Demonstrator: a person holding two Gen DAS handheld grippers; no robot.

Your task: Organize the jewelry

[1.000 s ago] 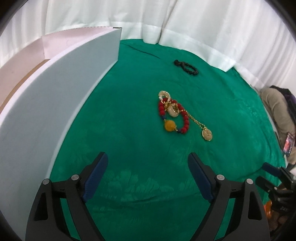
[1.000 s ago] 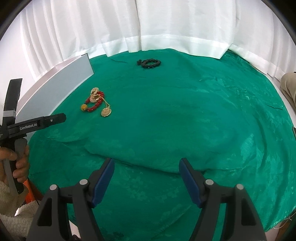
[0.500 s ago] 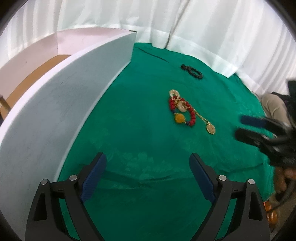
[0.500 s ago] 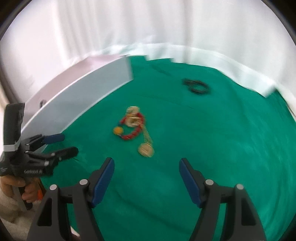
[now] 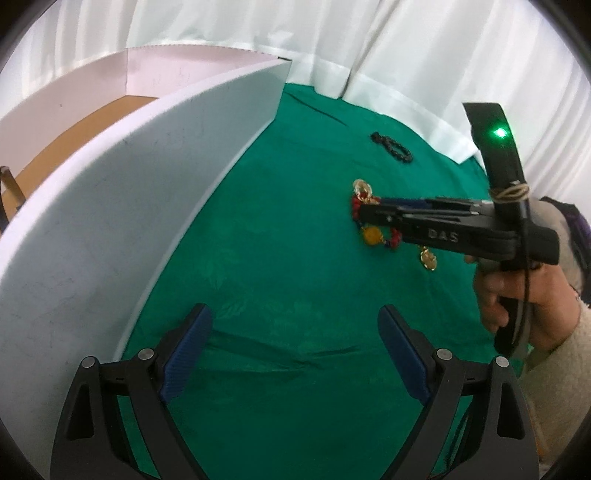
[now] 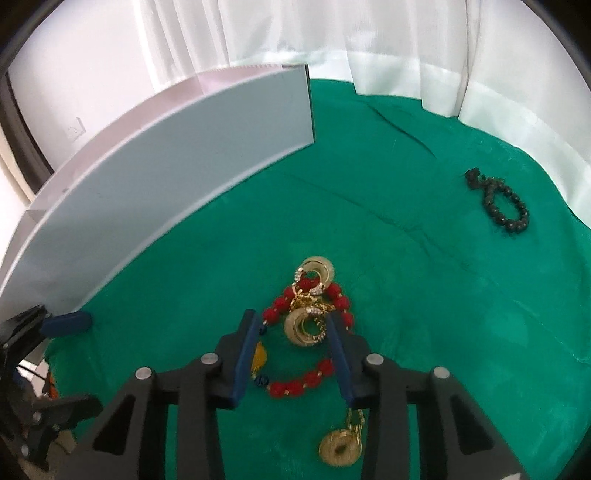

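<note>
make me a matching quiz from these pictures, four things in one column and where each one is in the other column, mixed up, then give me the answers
Things:
1. black bead bracelet
2. gold hoop earring
3. gold coin pendant
4. white box

Places:
A. standing at the left edge of the green cloth
B. between the fingers of the right claw
C. alone, far right, near the curtain
D. on the cloth below the right claw's right finger

Pairs: 1-C, 2-B, 3-D, 4-A
</note>
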